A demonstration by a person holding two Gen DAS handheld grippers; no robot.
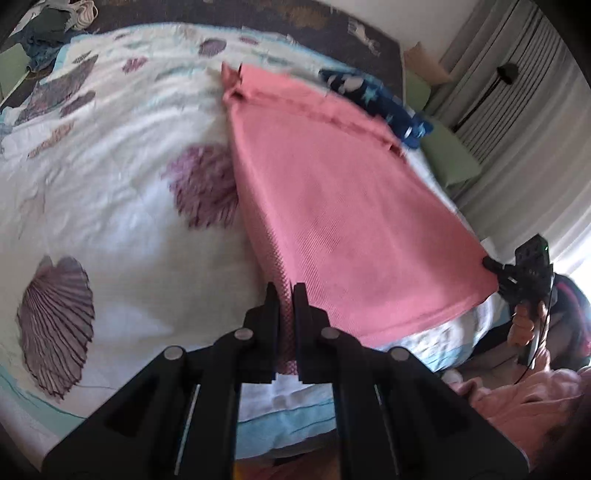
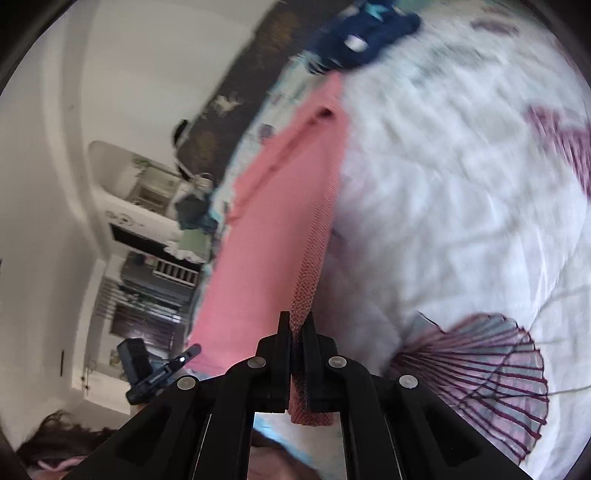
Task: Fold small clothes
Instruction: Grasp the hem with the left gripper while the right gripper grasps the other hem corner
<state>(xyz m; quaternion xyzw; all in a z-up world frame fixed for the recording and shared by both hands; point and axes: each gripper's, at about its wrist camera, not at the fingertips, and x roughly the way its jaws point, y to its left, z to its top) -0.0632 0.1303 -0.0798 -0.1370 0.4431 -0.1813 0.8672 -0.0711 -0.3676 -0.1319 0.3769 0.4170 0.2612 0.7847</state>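
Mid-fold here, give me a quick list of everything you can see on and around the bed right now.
Pink garment: one, pink, stretched over the bed between both tools.
Bedspread: one, white with purple shell prints, under the garment.
Navy cloth: one, dark blue with pale stars, beyond the garment's far edge.
Clothes pile: several, dark and mixed colours, far left corner of the bed.
Green cushion: one, pale green, right of the bed.
Curtain: one, grey, right wall.
Left tool: black, shut on the near left corner.
Right tool: black, shut on the near right corner.
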